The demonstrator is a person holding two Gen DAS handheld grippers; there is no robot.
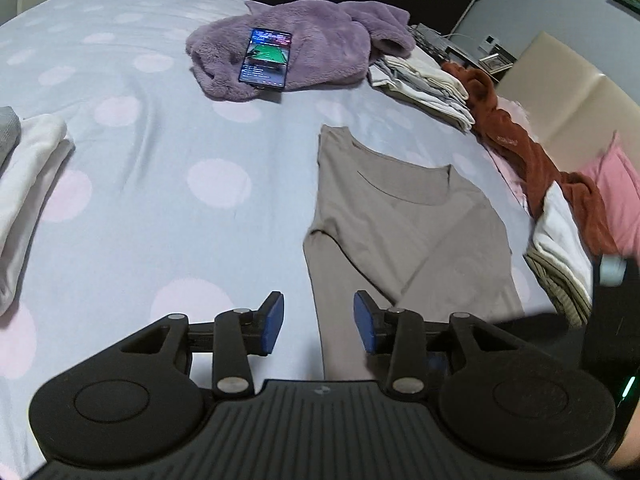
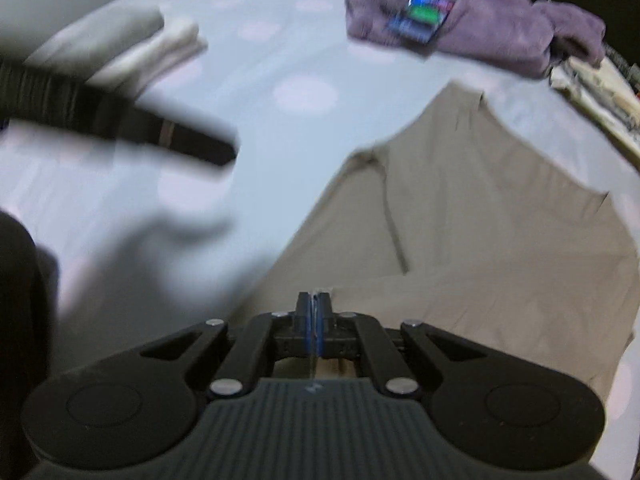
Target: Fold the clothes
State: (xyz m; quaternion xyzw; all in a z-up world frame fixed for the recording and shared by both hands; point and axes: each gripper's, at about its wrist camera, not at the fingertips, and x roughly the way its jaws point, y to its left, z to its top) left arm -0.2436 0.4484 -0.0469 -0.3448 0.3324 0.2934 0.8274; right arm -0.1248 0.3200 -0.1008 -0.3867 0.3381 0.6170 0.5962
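Right wrist gripper [image 2: 314, 316]: pinched shut on taupe shirt [image 2: 460, 232] hem.
Left gripper [image 1: 319, 322]: fingers apart, empty, over shirt's left edge.
Shirt: flat on bed [image 1: 160, 140], soft, light; grip edges.
Beyond shirt: phone [image 1: 266, 59].

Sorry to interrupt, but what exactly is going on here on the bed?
A person with a gripper in each hand is folding a beige long-sleeved top on the dotted bedsheet. The right gripper is shut on its fabric; the left gripper hovers open over the near edge. A phone lies on a purple fleece beyond.
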